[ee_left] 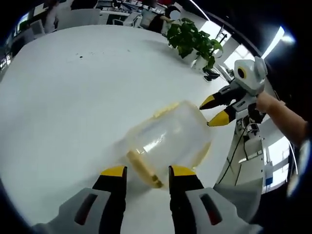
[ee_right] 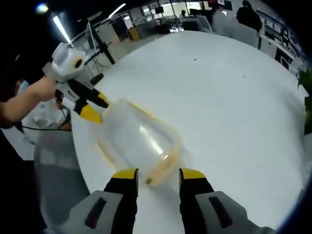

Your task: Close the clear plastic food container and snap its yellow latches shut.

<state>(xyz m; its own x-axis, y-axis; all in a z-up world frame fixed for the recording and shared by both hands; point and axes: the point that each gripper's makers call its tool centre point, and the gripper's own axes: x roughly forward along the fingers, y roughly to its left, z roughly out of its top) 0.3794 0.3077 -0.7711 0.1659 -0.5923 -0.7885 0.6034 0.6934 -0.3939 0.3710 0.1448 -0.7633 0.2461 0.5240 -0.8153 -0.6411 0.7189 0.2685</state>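
Left gripper view: a round white table [ee_left: 58, 97] carries a potted plant [ee_left: 195, 41] at its far edge, with office desks and chairs beyond. Nothing lies between the left gripper [ee_left: 146, 170] and the container [ee_left: 168, 141], a clear plastic tub with yellow trim sitting near the table's edge. The left gripper's yellow-tipped jaws stand apart, holding nothing, and a yellow latch [ee_left: 144, 170] on the container's near side lies just ahead of the gap between them. The right gripper [ee_left: 217, 109] comes in from the right, held by a hand [ee_left: 265, 101]; its jaws are also parted, their tips just beside the container's far side, though contact cannot be told.

Right gripper view: the right gripper [ee_right: 158, 174] has its jaws spread and empty, with the container [ee_right: 139, 139] just in front and its near latch [ee_right: 163, 170] lying between the tips. The left gripper [ee_right: 90, 107] reaches in from the left, its tips at the container's far end. A chair back [ee_right: 58, 165] stands below the table's edge [ee_right: 85, 161].

The clear walls blur the container, so whether the lid is seated or either latch is snapped cannot be made out.
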